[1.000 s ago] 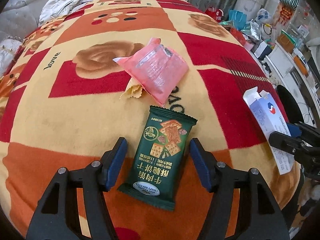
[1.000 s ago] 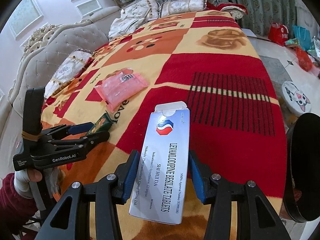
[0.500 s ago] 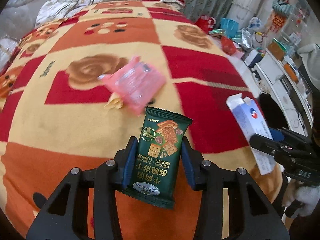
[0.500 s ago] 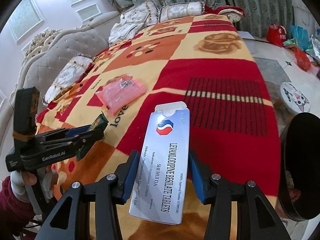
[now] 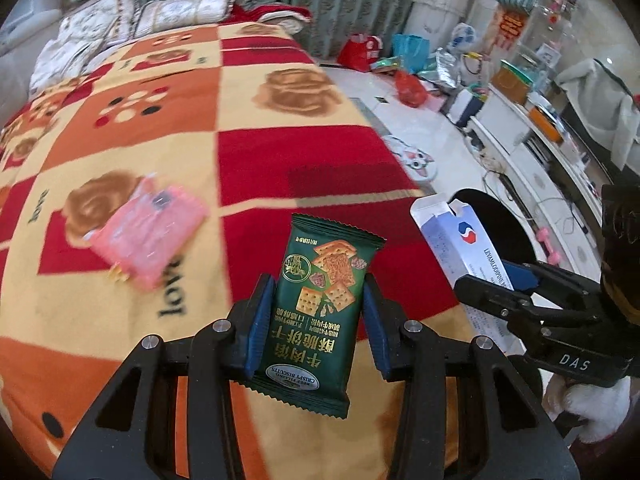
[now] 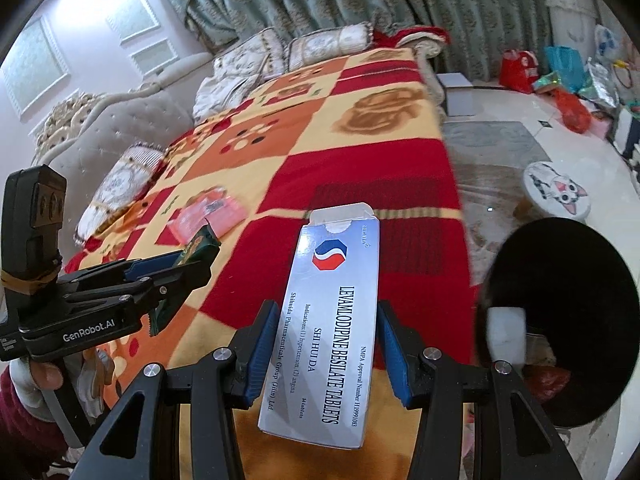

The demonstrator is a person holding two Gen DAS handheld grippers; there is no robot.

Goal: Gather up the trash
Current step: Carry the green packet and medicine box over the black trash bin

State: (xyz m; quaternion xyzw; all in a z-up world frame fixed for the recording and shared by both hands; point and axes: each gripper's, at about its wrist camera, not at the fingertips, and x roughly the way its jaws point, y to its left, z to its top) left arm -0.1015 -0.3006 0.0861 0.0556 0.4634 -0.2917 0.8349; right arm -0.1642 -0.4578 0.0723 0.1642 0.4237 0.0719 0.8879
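Observation:
My left gripper [image 5: 318, 312] is shut on a green cracker packet [image 5: 320, 304] and holds it above the red and yellow blanket [image 5: 240, 92]. My right gripper [image 6: 328, 340] is shut on a white tablet box [image 6: 334, 312], lifted near the bed's edge. A pink wrapper [image 5: 148, 236] lies on the blanket, left of the packet; it also shows in the right wrist view [image 6: 212, 216]. A black bin [image 6: 560, 308] stands on the floor right of the bed, with trash inside. The right gripper with the box shows in the left wrist view [image 5: 500, 280].
Pillows [image 5: 176, 12] lie at the head of the bed. Bags and clutter [image 5: 400, 56] sit on the floor by the curtains. A round cat cushion [image 6: 558, 192] lies on the floor. White cabinets [image 5: 520, 136] line the right side.
My left gripper closed on the green cracker packet and lifted it off the blanket, swinging right toward the bin. My right gripper kept the tablet box and turned toward the bin.

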